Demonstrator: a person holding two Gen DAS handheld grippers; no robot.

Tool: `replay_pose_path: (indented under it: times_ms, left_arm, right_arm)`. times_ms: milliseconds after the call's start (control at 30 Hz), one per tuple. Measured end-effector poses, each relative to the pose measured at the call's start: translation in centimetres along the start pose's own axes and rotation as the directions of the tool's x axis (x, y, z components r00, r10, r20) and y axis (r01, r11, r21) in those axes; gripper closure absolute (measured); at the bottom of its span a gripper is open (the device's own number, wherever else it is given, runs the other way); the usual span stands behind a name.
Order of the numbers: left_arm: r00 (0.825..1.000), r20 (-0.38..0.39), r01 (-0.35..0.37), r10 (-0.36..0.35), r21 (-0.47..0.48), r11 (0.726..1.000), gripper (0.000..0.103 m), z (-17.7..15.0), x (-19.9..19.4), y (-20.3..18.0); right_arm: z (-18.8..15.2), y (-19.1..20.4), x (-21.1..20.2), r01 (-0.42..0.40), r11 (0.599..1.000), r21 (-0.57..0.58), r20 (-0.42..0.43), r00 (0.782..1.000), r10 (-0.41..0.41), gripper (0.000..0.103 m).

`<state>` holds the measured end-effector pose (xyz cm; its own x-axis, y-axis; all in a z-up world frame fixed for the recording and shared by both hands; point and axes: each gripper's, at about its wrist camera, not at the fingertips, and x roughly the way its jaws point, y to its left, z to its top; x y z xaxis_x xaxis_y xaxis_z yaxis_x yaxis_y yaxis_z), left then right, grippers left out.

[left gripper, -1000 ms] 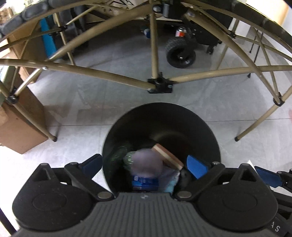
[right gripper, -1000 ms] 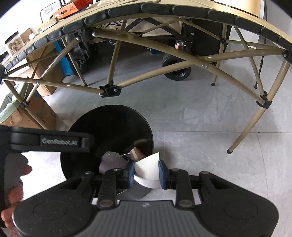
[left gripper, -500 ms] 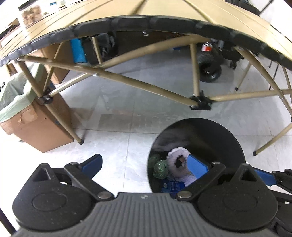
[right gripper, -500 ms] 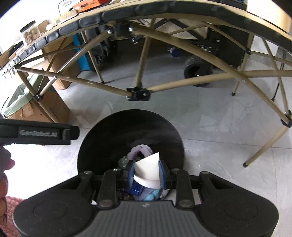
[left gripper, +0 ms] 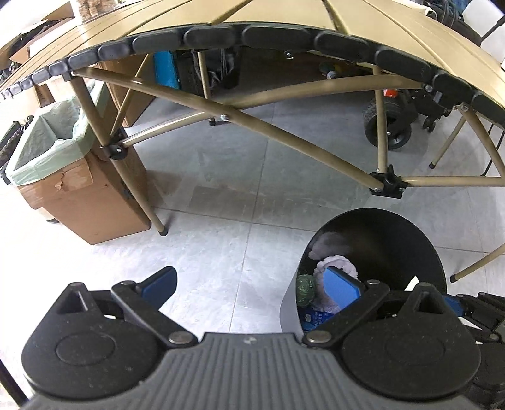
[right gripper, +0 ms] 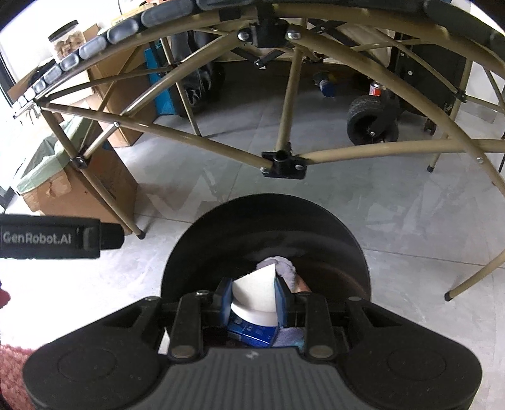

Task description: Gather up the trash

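Note:
A black round trash bin (right gripper: 315, 227) stands on the grey floor. It shows at the lower right of the left wrist view (left gripper: 404, 239). Inside lie a lavender crumpled wad (left gripper: 345, 266), a green ball (left gripper: 305, 288) and a blue packet (right gripper: 252, 331). My right gripper (right gripper: 254, 298) is shut on a white paper piece (right gripper: 254, 293) and holds it over the bin's opening. My left gripper (left gripper: 249, 285) is open and empty, left of the bin above the floor; its right finger (left gripper: 341, 287) overlaps the bin's mouth.
A tan folding table (left gripper: 252, 19) on crossed tan legs (right gripper: 284, 164) spans the view above and behind the bin. A cardboard box lined with a green bag (left gripper: 63, 176) stands at the left. A black wheeled cart (right gripper: 372, 123) sits under the table at the back right.
My left gripper has moved left, off the bin and higher. My right gripper has moved over the bin's middle, still holding the white paper.

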<state>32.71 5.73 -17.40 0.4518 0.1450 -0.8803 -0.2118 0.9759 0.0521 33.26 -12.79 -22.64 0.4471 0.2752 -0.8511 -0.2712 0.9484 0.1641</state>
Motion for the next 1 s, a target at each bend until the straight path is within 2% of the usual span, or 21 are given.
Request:
replay_pose_path:
  times_ms: [100, 200, 267, 333, 400, 467, 533, 800, 1000]
  left_arm:
    - [1.0, -0.003, -0.002, 0.002, -0.004, 1.0, 0.002, 0.0, 0.1, 0.2]
    - [1.0, -0.002, 0.0, 0.0, -0.008, 1.0, 0.002, 0.0, 0.0, 0.3]
    - [1.0, -0.001, 0.0, 0.0, -0.011, 1.0, 0.002, 0.0, -0.1, 0.3]
    - [1.0, 0.0, 0.001, -0.001, -0.013, 1.0, 0.002, 0.0, -0.2, 0.3]
    - [1.0, 0.0, 0.002, -0.002, -0.012, 1.0, 0.002, 0.0, -0.2, 0.3]
    - [1.0, 0.001, 0.003, -0.003, -0.011, 1.0, 0.002, 0.0, -0.1, 0.2]
    - [1.0, 0.001, 0.002, -0.002, -0.01, 1.0, 0.002, 0.0, -0.1, 0.1]
    - [1.0, 0.001, 0.005, -0.005, -0.002, 1.0, 0.002, 0.1, -0.1, -0.1]
    - [0.999, 0.033, 0.019, -0.02, 0.011, 1.0, 0.002, 0.1, -1.2, -0.5]
  right_arm:
    - [0.1, 0.2, 0.1, -0.008, 1.0, 0.005, 0.001, 1.0, 0.008, 0.074]
    - [0.2, 0.0, 0.1, -0.006, 1.0, 0.028, 0.007, 1.0, 0.006, 0.068]
    - [0.4, -0.2, 0.1, 0.011, 0.999, 0.043, 0.012, 1.0, -0.012, 0.054]
    - [0.4, -0.4, 0.1, 0.034, 0.998, 0.05, 0.013, 0.999, -0.035, 0.021]
    - [0.3, -0.7, 0.1, 0.054, 0.997, 0.051, 0.015, 0.998, -0.055, 0.014]
    - [0.3, -0.9, 0.1, 0.068, 0.996, 0.057, 0.015, 0.997, -0.069, 0.013]
    - [0.2, -1.1, 0.1, 0.083, 0.995, 0.064, 0.013, 0.996, -0.084, 0.001]
    - [0.2, -1.4, -0.1, 0.104, 0.993, 0.057, 0.008, 0.995, -0.104, 0.0]
    - [-0.1, -1.8, -1.5, 0.093, 0.993, 0.067, 0.019, 0.995, -0.094, 0.0]
